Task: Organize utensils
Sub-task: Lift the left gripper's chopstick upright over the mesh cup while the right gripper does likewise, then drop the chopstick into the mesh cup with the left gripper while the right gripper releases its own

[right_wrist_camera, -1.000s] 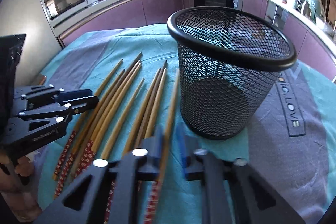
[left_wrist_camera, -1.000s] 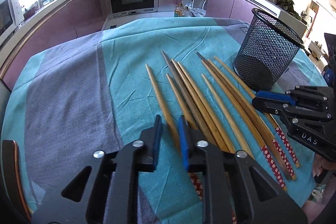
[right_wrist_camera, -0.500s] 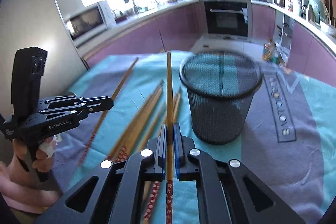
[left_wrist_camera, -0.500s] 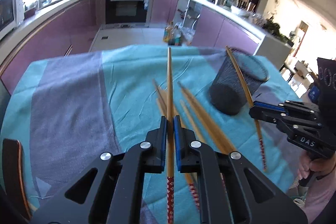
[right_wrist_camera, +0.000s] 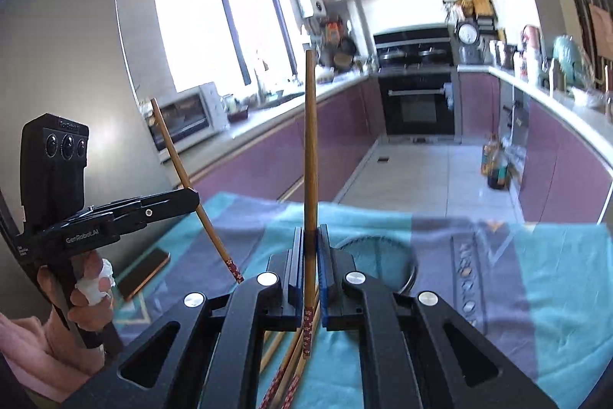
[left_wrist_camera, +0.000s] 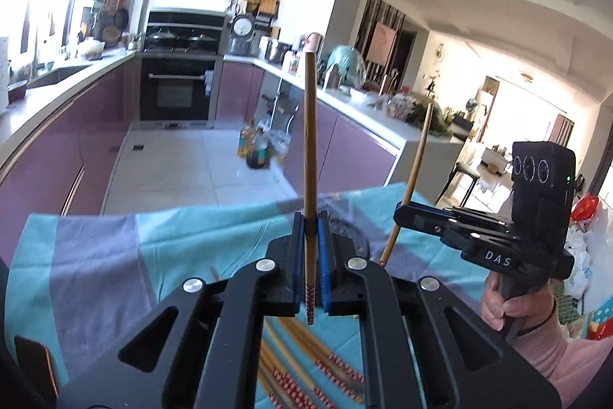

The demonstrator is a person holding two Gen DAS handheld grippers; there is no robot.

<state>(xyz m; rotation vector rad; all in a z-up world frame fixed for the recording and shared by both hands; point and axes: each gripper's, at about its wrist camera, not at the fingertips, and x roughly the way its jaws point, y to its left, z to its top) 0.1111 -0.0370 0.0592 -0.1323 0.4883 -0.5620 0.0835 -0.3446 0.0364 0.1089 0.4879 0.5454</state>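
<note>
My left gripper point(left_wrist_camera: 311, 229) is shut on a wooden chopstick point(left_wrist_camera: 309, 148) that stands upright, red-patterned end down. My right gripper point(right_wrist_camera: 309, 240) is shut on another chopstick point(right_wrist_camera: 311, 156), also upright. Each gripper shows in the other view, the right one point(left_wrist_camera: 398, 209) with its tilted chopstick point(left_wrist_camera: 415, 163), the left one point(right_wrist_camera: 194, 197) with its tilted chopstick point(right_wrist_camera: 184, 175). Several chopsticks point(left_wrist_camera: 306, 363) lie on the teal cloth below; they also show in the right wrist view point(right_wrist_camera: 291, 363). The black mesh basket's rim point(right_wrist_camera: 410, 267) peeks out behind my right fingers.
A teal and grey tablecloth point(left_wrist_camera: 115, 255) covers the table. A phone point(right_wrist_camera: 143, 273) lies on the cloth at the left. Purple kitchen cabinets and an oven point(left_wrist_camera: 178, 91) stand beyond the table's far edge.
Both grippers closed on a chopstick each and lifted them off the cloth. They have since risen and tipped up, so the chopsticks now stand near vertical and the basket is almost out of view.
</note>
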